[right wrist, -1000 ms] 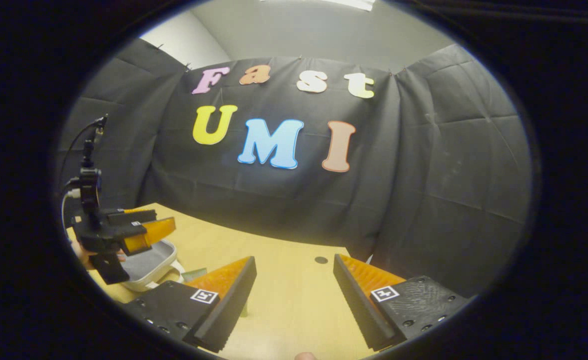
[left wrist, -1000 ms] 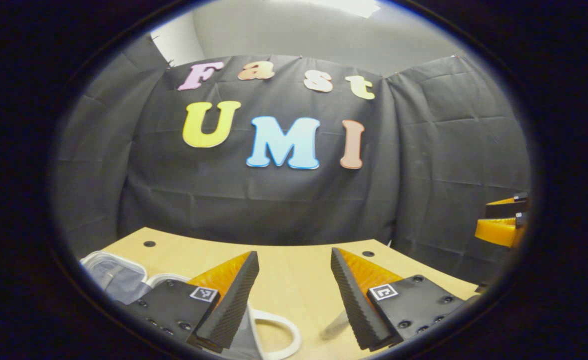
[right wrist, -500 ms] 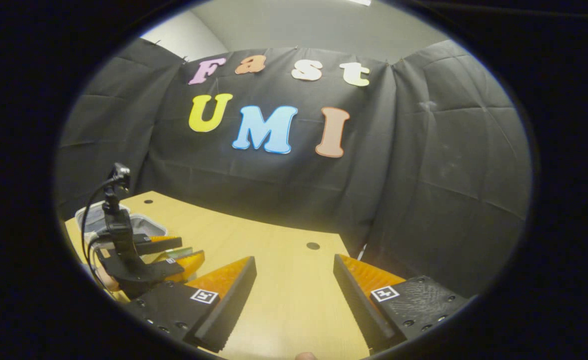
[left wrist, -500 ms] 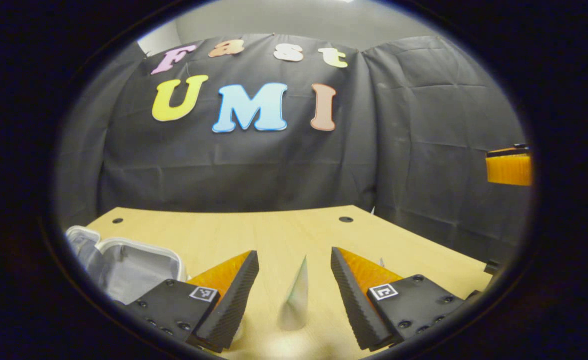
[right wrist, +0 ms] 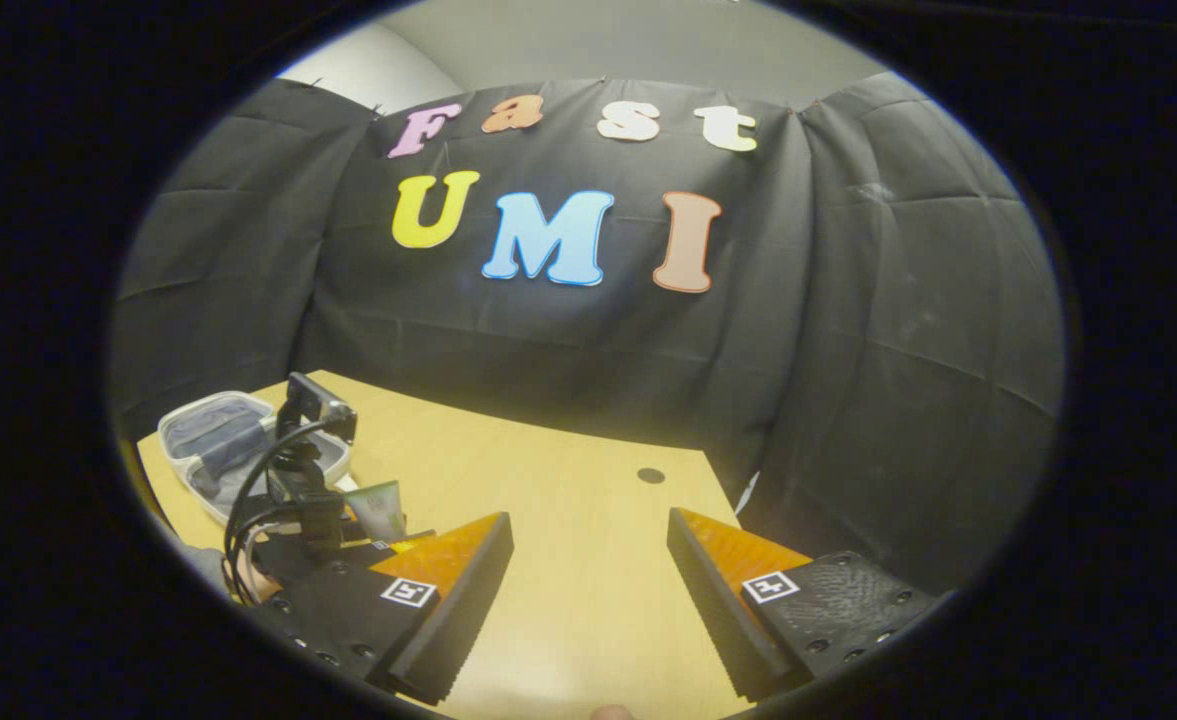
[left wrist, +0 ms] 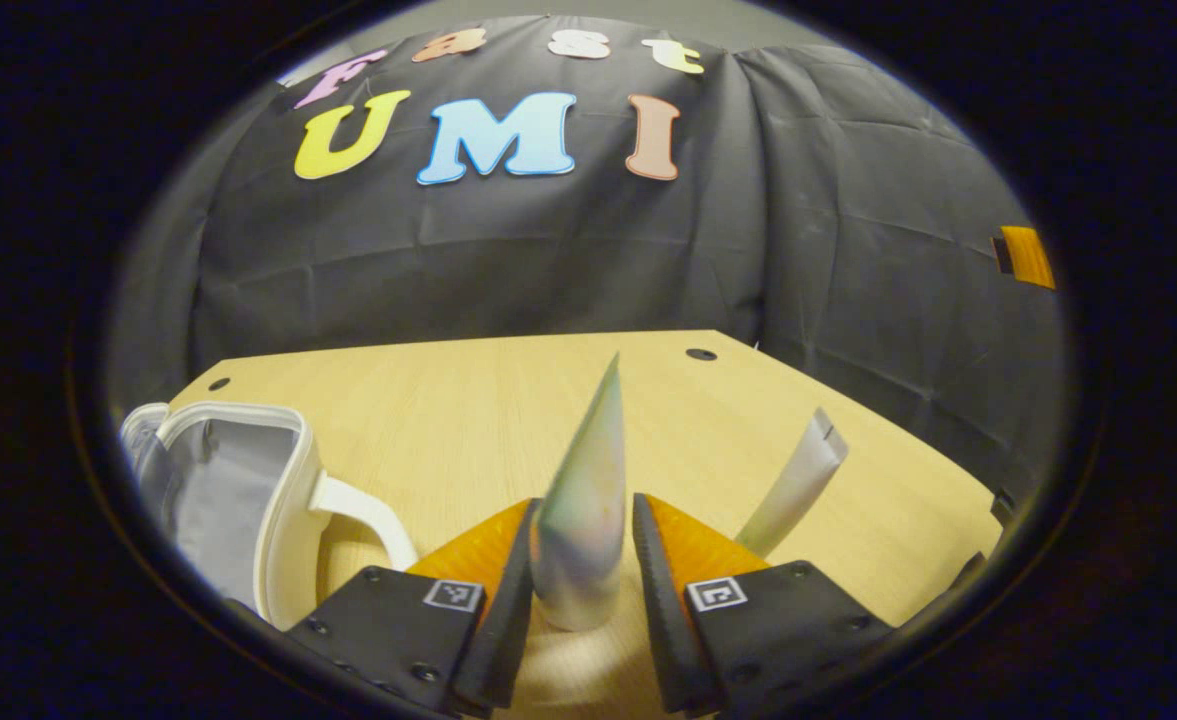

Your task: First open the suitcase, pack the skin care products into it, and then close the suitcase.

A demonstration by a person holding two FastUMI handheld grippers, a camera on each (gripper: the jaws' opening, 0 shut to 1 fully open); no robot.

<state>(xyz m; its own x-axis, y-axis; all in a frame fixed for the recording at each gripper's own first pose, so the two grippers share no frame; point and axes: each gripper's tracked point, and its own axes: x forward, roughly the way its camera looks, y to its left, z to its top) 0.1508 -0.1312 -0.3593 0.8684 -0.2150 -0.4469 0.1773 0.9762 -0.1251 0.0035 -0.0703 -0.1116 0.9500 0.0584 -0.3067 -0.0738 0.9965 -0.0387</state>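
Note:
A pale tube (left wrist: 586, 520) stands upright on its cap on the wooden table (left wrist: 468, 420), and my left gripper (left wrist: 584, 503) is shut on it, one finger on each side. A second, silvery tube (left wrist: 796, 488) leans just to the right of it. The white suitcase (left wrist: 283, 500) lies open at the left, showing its grey lining and its handle toward me. In the right gripper view the suitcase (right wrist: 186, 425) lies at the far left, with the left gripper (right wrist: 403, 537) and its tube (right wrist: 380, 508) beside it. My right gripper (right wrist: 588, 520) hangs open over bare table.
The table's far edge meets the black cloth wall, with small round holes (left wrist: 700, 354) near the back corners. A cable (right wrist: 253, 490) runs from the left gripper's camera mount. A part of the right gripper (left wrist: 1026, 257) shows high at the right in the left gripper view.
My left gripper has dropped toward the table and gone from open to shut on the upright tube. The right gripper has stayed open and hardly moved.

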